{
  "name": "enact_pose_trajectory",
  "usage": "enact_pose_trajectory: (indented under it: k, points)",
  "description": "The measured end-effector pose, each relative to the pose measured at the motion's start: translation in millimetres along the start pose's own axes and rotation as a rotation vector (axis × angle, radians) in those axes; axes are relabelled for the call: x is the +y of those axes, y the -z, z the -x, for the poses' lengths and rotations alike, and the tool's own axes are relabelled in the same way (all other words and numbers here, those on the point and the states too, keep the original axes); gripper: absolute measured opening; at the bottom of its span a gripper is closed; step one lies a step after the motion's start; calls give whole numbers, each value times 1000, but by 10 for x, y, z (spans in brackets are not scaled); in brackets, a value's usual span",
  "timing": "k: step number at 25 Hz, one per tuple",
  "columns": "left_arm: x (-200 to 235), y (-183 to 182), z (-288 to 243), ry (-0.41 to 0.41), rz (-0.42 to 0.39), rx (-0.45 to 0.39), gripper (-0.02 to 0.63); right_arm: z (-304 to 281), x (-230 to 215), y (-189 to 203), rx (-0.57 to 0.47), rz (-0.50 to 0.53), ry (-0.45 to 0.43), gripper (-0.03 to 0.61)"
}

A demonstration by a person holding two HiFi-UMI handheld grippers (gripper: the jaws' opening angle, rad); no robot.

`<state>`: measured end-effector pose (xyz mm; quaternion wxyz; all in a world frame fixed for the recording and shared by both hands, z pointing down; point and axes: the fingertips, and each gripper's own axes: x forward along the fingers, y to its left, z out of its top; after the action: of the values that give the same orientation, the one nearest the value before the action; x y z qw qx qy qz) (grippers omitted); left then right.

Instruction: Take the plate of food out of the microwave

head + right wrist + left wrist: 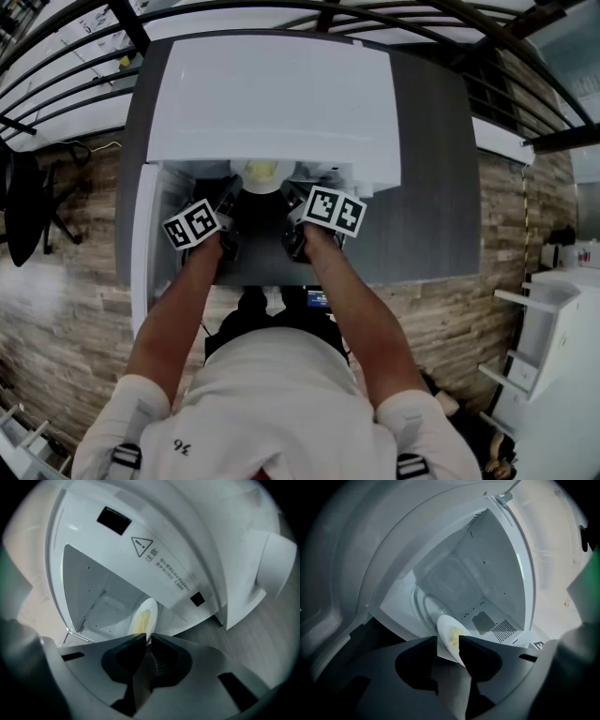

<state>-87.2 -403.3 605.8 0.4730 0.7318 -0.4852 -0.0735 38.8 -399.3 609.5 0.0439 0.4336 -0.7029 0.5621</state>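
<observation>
A white microwave stands on a grey table, its door swung open to the left. A white plate of yellow food sits at the mouth of the cavity. In the left gripper view the plate has its rim between the jaws of my left gripper, which stand apart with a gap beside the rim. In the right gripper view my right gripper has its jaws closed on the opposite rim of the plate. Both grippers reach in from the front.
The open door flanks my left arm. The microwave's control side and body lie to the right of my right gripper. A black chair stands at far left on the wooden floor, a white shelf unit at far right.
</observation>
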Motion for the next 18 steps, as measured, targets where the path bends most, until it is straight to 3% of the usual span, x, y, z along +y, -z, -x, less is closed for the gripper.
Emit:
enact_pose_trajectory:
  k: [12,18]
  points:
    - [106,-7,-122,19,30,13,127,120,-149,91,123,-9,-39,35]
    - [109,-14,-130,7,12,21,126,130,-143,4,98,28,-54,35]
